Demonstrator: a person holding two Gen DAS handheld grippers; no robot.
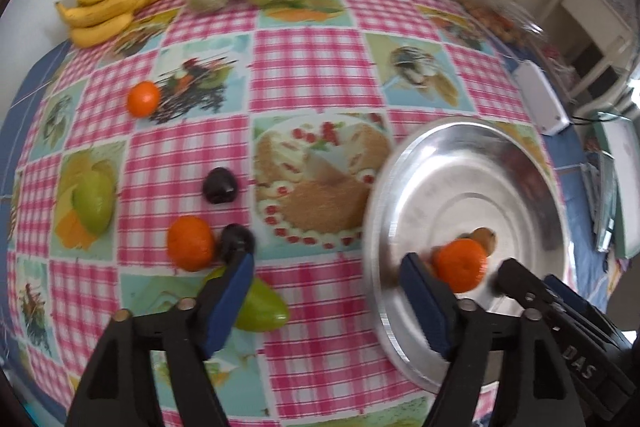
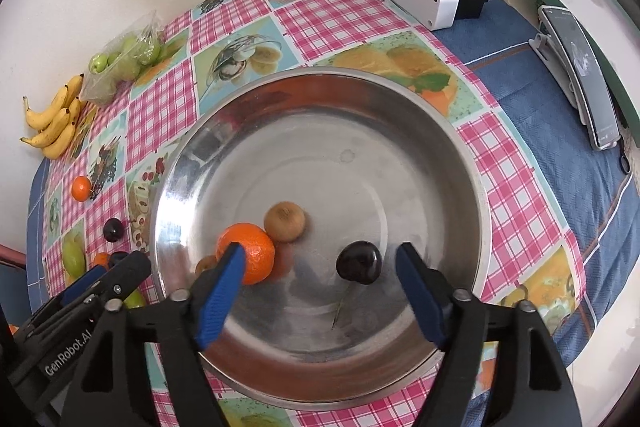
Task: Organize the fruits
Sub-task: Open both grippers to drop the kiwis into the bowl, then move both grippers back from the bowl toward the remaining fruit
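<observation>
Fruits on the metal plate (image 2: 400, 99): both tools stand apart, holding nothing.
Dark plum (image 2: 358, 262) between the right tool (image 2: 320, 263) fingers looks smooth, soft, light, likely to roll; best pinched gently across its middle. Left tool (image 1: 324, 263) hangs over the counter (image 1: 304, 63).

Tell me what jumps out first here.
The big steel tray fills the right wrist view, holding an orange, a brown fruit and a dark plum. Both grippers, left and right, hang open over it. Bananas sit at the far left by the wall.
</observation>
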